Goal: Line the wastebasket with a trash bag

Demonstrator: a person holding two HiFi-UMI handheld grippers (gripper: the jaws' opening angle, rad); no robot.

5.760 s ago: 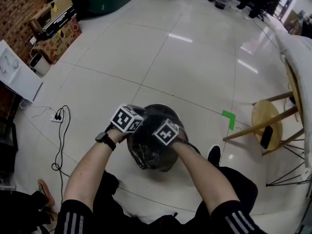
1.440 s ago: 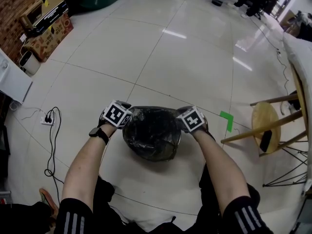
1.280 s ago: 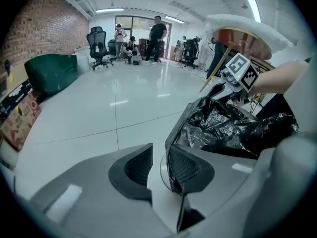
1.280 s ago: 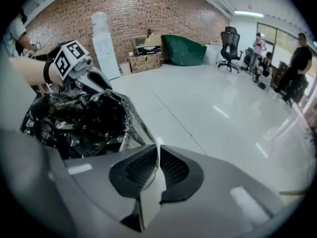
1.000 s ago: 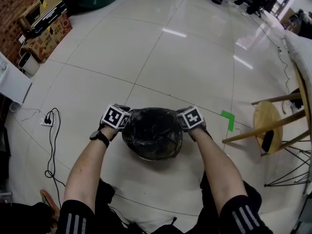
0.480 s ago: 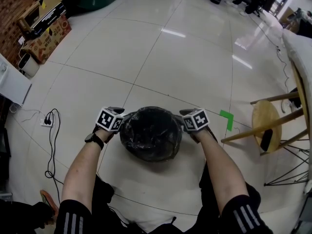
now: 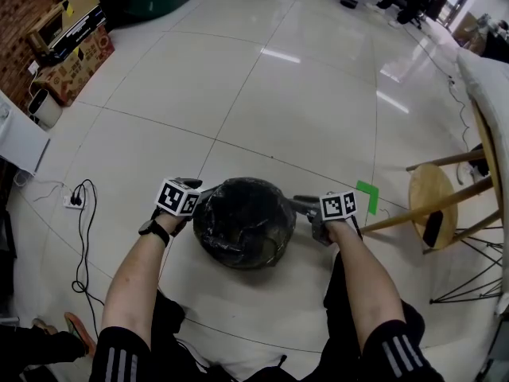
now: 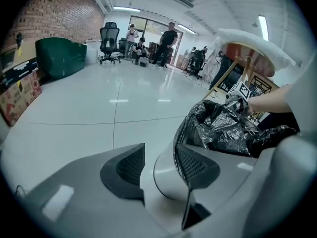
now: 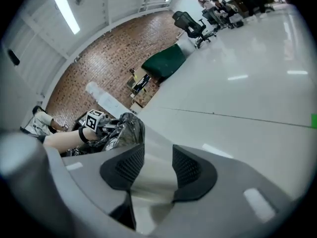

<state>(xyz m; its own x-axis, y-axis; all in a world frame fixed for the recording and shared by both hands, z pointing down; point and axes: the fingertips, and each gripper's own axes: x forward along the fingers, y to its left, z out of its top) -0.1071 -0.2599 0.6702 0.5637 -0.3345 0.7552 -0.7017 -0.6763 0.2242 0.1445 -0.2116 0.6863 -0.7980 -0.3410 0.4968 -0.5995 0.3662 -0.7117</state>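
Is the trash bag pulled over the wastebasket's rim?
Yes, where visible: the bag covers the rim in the head view and hangs down outside the wastebasket wall.

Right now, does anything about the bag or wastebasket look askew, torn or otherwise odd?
Nothing stands out. The black trash bag is crinkled but drapes over the rim of the wastebasket, as far as the head view shows, and no tear is visible.

No text can be read anywhere; the print on the cardboard box (image 7: 78, 64) is too small.
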